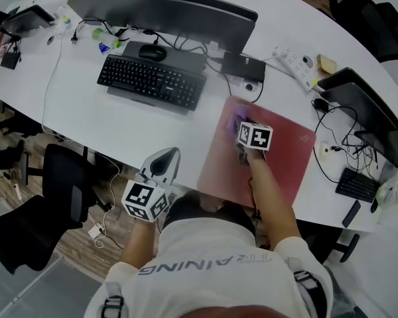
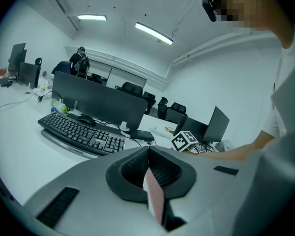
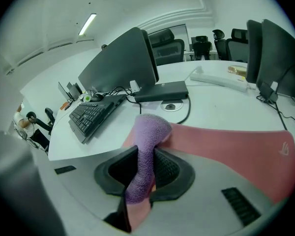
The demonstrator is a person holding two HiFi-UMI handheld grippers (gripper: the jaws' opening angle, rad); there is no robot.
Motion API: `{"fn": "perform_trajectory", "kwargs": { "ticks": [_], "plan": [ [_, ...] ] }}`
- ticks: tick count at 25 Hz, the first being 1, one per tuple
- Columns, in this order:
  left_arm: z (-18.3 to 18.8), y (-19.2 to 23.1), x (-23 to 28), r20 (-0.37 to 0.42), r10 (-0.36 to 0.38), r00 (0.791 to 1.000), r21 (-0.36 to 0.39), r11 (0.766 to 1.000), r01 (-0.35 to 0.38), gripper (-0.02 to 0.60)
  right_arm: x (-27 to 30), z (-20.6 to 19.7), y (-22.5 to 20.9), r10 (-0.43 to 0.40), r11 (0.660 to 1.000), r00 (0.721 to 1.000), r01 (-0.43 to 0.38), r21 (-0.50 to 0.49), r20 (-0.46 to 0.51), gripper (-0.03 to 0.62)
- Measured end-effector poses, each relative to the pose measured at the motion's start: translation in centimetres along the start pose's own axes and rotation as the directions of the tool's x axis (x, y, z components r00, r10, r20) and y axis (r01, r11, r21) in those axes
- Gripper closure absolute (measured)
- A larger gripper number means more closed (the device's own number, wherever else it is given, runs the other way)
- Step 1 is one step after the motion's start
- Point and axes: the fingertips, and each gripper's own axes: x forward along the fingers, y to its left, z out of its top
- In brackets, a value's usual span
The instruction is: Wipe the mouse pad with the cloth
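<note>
A reddish mouse pad (image 1: 282, 161) lies on the white desk in front of me, right of centre. My right gripper (image 1: 239, 126) is over the pad's far left corner, shut on a purple cloth (image 1: 232, 119). In the right gripper view the cloth (image 3: 148, 136) sticks up out of the closed jaws and bends down onto the mouse pad (image 3: 236, 149). My left gripper (image 1: 164, 159) hangs at the desk's front edge, left of the pad. Seen from the left gripper (image 2: 148, 149), its jaws meet at the tips with nothing between them.
A black keyboard (image 1: 151, 79), a mouse (image 1: 152, 52) and a wide monitor (image 1: 166, 12) stand to the far left of the pad. A small black box (image 1: 243, 65) with cables, a power strip (image 1: 295, 63) and laptops (image 1: 361, 108) lie beyond and to the right. A chair (image 1: 60, 191) is below left.
</note>
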Motion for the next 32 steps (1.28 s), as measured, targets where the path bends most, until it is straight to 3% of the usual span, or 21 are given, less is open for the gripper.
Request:
{"fn": "perform_trajectory", "kwargs": {
  "ticks": [13, 23, 28, 32],
  "plan": [
    [-1.0, -11.7, 1.5, -0.008, -0.02, 1.0, 0.078, 0.997, 0.02, 0.551, -7.8, -3.2, -15.6, -0.123, 0.992, 0.992, 0.123, 0.027, 0.024, 0.5],
    [-1.3, -20.2, 3.2, 0.016, -0.05, 0.999, 0.117, 0.992, 0.048, 0.551, -15.3, -6.8, -28.9, -0.267, 0.963, 0.963, 0.264, 0.06, 0.035, 0.5],
    [-1.9, -22.9, 3.7, 0.021, -0.044, 0.999, 0.14, 0.989, 0.041, 0.551, -17.3, -8.7, -31.5, -0.28, 0.959, 0.959, 0.278, 0.056, 0.043, 0.5],
    [-2.0, -23.8, 3.5, 0.03, -0.025, 0.999, 0.146, 0.989, 0.021, 0.551, -18.8, -7.4, -31.1, -0.229, 0.972, 0.966, 0.221, 0.076, 0.118, 0.5]
  ]
}}
